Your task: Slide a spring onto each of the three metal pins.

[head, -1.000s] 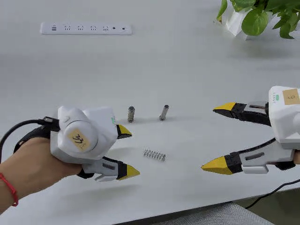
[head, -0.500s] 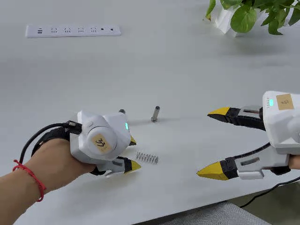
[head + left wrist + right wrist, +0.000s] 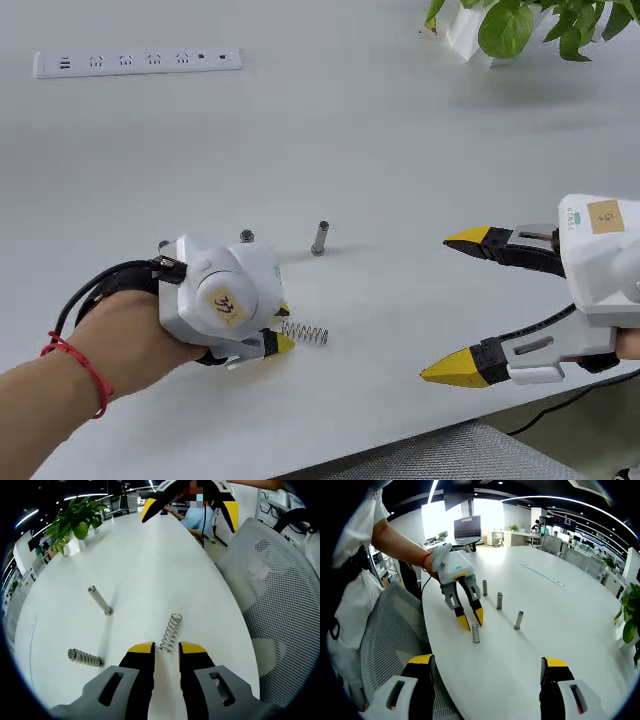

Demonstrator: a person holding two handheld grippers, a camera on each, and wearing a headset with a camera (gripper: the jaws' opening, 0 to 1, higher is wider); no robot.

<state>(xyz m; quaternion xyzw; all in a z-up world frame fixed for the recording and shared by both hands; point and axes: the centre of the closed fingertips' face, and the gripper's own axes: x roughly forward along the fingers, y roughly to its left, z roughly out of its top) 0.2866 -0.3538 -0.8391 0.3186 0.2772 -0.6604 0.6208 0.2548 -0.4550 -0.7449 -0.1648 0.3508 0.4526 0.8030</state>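
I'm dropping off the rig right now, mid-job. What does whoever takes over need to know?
Left tool: open, with its tips on either side of the near end of the loose spring. The spring lies flat on the table and is not clamped yet.
Right tool: open wide, empty, off to the right.
Done: two pins carry springs, the end pin and the middle pin.
Left: the bare pin stands upright at the other end of the row. Close on the loose spring, lift it and slide it onto that pin.
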